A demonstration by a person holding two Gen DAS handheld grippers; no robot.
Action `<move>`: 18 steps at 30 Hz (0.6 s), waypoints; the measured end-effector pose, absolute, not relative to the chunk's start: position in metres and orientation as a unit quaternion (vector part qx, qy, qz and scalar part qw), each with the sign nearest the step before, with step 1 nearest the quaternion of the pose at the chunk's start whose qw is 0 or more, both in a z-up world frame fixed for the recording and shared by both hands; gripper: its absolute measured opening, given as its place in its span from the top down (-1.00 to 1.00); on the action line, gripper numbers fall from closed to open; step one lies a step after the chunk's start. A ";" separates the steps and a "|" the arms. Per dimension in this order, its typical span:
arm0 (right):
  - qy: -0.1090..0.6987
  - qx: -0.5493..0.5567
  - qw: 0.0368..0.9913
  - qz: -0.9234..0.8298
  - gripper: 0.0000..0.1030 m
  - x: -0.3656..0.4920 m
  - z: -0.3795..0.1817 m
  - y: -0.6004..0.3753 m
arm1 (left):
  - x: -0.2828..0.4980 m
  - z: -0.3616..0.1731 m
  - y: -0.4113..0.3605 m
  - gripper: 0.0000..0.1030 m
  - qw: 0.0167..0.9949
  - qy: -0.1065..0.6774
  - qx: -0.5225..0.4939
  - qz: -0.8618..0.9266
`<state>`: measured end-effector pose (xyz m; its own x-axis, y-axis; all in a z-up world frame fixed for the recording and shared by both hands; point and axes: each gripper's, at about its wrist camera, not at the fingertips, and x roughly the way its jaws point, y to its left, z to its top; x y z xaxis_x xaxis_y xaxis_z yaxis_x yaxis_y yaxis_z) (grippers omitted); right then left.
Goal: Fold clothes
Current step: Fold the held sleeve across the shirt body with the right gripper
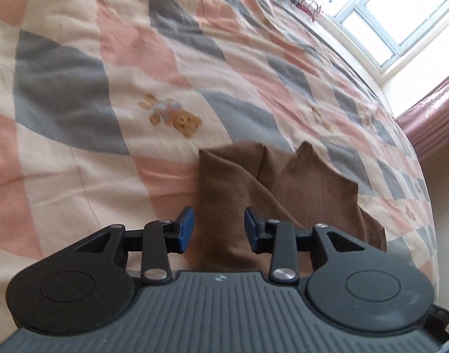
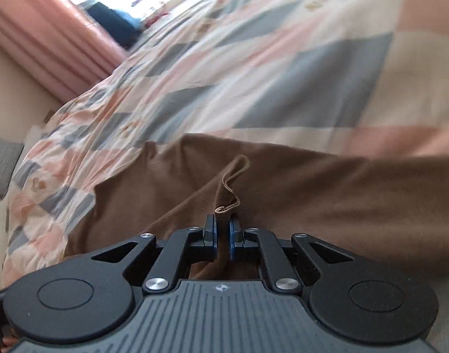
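A brown garment (image 1: 283,194) lies rumpled on the checked bedspread (image 1: 107,58). In the left wrist view my left gripper (image 1: 219,225) stands open just above the near part of the cloth, its blue pads (image 1: 187,228) apart with brown fabric showing between them but not pinched. In the right wrist view the same brown garment (image 2: 327,194) spreads across the bed, and my right gripper (image 2: 223,229) is shut on a raised fold of it, a hemmed edge (image 2: 230,185) sticking up from between the pads.
The pink, grey and cream bedspread (image 2: 283,58) with bear prints covers the whole bed. A bright window (image 1: 395,14) and pink curtains (image 1: 436,120) stand beyond the bed's far edge. A grey cushion (image 2: 1,161) sits at the left in the right wrist view.
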<state>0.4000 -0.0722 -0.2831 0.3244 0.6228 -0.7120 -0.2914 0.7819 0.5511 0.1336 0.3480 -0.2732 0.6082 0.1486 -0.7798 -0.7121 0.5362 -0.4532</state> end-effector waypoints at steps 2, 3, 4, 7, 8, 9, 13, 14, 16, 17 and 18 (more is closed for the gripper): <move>0.499 0.166 0.797 0.296 0.84 0.400 -0.279 -0.070 | 0.142 -0.278 0.346 0.23 0.804 0.361 -0.395 0.259; 0.496 0.167 0.798 0.300 0.84 0.400 -0.276 -0.069 | 0.146 -0.281 0.347 0.12 0.803 0.367 -0.395 0.254; 0.493 0.168 0.798 0.305 0.84 0.400 -0.274 -0.068 | 0.150 -0.286 0.347 0.03 0.800 0.374 -0.397 0.249; 0.483 0.171 0.798 0.318 0.84 0.400 -0.267 -0.066 | 0.162 -0.303 0.349 0.41 0.788 0.407 -0.402 0.229; 0.480 0.172 0.798 0.322 0.84 0.401 -0.265 -0.065 | 0.164 -0.308 0.350 0.93 0.788 0.414 -0.401 0.217; 0.476 0.173 0.798 0.327 0.83 0.401 -0.263 -0.064 | 0.165 -0.307 0.349 0.93 0.794 0.417 -0.389 0.209; 0.456 0.162 0.805 0.343 0.85 0.401 -0.255 -0.068 | 0.161 -0.286 0.345 0.93 0.843 0.419 -0.284 0.182; 0.465 0.149 0.804 0.339 0.84 0.403 -0.259 -0.069 | 0.159 -0.286 0.347 0.88 0.846 0.425 -0.270 0.176; 0.513 0.119 0.788 0.319 0.85 0.409 -0.282 -0.066 | 0.158 -0.287 0.349 0.81 0.841 0.449 -0.239 0.185; 0.529 0.107 0.784 0.309 0.84 0.409 -0.293 -0.066 | 0.156 -0.286 0.349 0.72 0.839 0.460 -0.221 0.192; 0.533 0.104 0.782 0.306 0.84 0.407 -0.298 -0.067 | 0.153 -0.284 0.348 0.69 0.839 0.464 -0.209 0.192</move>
